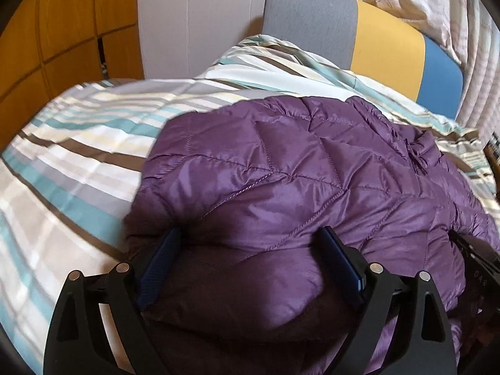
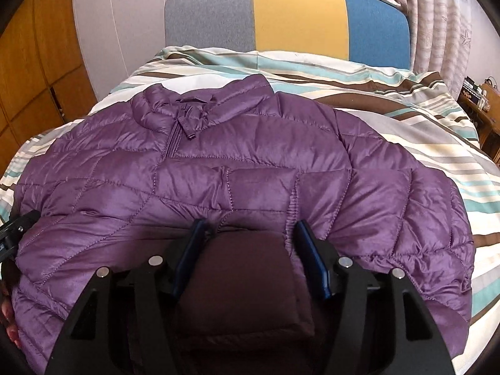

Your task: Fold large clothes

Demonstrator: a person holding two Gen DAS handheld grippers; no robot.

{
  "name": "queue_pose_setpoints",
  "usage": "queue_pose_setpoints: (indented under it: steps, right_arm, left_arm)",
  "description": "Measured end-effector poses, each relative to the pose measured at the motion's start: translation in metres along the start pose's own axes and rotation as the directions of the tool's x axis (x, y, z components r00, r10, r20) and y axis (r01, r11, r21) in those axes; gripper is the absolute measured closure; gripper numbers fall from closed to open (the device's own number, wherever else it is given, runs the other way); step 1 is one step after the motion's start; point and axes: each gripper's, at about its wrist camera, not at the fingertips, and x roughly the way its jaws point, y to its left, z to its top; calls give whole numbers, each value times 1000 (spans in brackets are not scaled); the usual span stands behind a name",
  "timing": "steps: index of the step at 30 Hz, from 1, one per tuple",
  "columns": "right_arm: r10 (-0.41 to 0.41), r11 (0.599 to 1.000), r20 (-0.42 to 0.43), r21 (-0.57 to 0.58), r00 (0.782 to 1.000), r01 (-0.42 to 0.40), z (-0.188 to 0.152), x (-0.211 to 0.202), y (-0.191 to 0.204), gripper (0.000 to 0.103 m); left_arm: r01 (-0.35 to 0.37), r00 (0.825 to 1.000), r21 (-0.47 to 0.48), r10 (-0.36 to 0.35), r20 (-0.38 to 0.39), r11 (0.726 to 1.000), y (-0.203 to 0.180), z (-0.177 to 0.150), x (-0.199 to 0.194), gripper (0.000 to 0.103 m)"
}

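— Striped bedspread [image 1: 81,143] under everything, tri-colour headboard [image 1: 387,59] far ahead of my left gripper [image 1: 250,243]. How far along?

— Early, I judge. Left view: purple puffer jacket [image 1: 281,168] lies spread on the bed, a darker fold of its near edge bulging up between the blue pads [image 1: 162,262]. Jaws stand wide around that fold; whether they pinch it, I cannot tell.

— Pose?

— Left tool low, pointed forward along the jacket. Other tool peeks in at my right.

— Right view?

— Collar and zip [image 2: 178,125] ahead-left of my right gripper [image 2: 250,228], sleeves seemingly tucked. Jaws set fairly wide, straddling a dark doubled hem; grip unclear. Tool low, aimed at the headboard. Folding the hem toward the collar remains.
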Motion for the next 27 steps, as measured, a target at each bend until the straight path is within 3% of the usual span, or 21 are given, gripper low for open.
queue_pose_setpoints:
  steps: [5,8,12,14,18,27]
  right_arm:
    - [-7,1000,8,-5,1000,7,-2,-4,0,42]
    - [-6,1000,9,-5,1000,7,-2,-5,-1,41]
    - [-5,1000,10,-4,1000,5,-3,-4,-1,41]
    - [-5,1000,11,-5,1000,5,-3,-5,-1,41]
    - [-6,1000,13,-9,1000,6,-3,-5,-1,40]
    - [-11,1000,15,-14,1000,11,-5,-5,-1,40]
  left_arm:
    - [49,997,-30,-48,57,998,1,11,-27,13]
    - [43,998,-64,-40,51,997,3,29,-21,13]
    - [-68,998,-37,69,5,997,5,48,13,13]
    - [-110,993,-9,109,-35,994,10,45,34,10]
    - [-77,997,-32,76,-30,997,22,31,49,3]
    - [-74,997,-39,73,-41,997,26,31,53,3]
